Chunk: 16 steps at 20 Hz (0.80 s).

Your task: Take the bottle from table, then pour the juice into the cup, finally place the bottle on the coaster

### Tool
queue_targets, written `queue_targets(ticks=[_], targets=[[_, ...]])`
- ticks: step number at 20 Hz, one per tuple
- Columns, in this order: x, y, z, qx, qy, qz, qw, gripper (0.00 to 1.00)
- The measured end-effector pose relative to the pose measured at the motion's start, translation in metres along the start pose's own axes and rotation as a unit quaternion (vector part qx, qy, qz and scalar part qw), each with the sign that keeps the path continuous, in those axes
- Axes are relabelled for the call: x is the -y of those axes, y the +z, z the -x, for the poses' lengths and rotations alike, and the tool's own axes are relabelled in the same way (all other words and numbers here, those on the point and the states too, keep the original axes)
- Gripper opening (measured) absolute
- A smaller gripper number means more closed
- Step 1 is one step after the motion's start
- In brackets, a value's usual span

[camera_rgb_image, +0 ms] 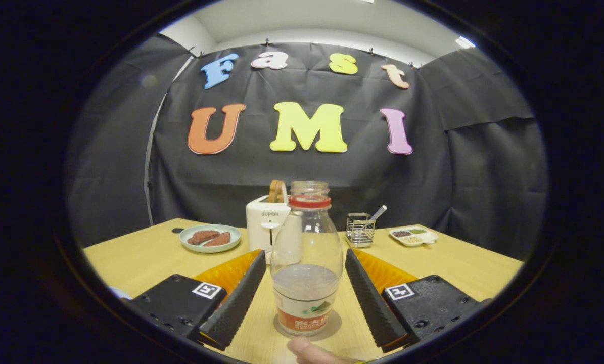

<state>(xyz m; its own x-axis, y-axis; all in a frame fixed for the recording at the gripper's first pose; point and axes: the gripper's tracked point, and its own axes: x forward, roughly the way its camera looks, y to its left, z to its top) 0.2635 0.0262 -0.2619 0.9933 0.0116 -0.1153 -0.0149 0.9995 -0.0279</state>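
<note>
Both fingers [241, 293] flank upright bottle [306, 253], untouched

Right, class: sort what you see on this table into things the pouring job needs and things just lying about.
Job:
- bottle, between the open fingers of the gripper, untouched
- round coaster under the bottle

Lying about:
- toaster with toast
- plate of brown slices
- wire basket
- small snack tray
</note>
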Motion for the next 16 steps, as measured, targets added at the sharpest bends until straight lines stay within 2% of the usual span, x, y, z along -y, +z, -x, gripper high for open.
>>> queue_targets(ticks=[6,10,13,16], targets=[[-0.004,0.044,0.038,0.021,0.004,0.027,0.999,1.0],[-0.002,0.084,0.086,0.038,0.002,0.046,0.998,1.0],[0.017,0.113,0.128,0.054,-0.031,0.062,0.996,1.0],[0.024,0.132,0.165,0.048,-0.04,0.046,0.997,1.0]])
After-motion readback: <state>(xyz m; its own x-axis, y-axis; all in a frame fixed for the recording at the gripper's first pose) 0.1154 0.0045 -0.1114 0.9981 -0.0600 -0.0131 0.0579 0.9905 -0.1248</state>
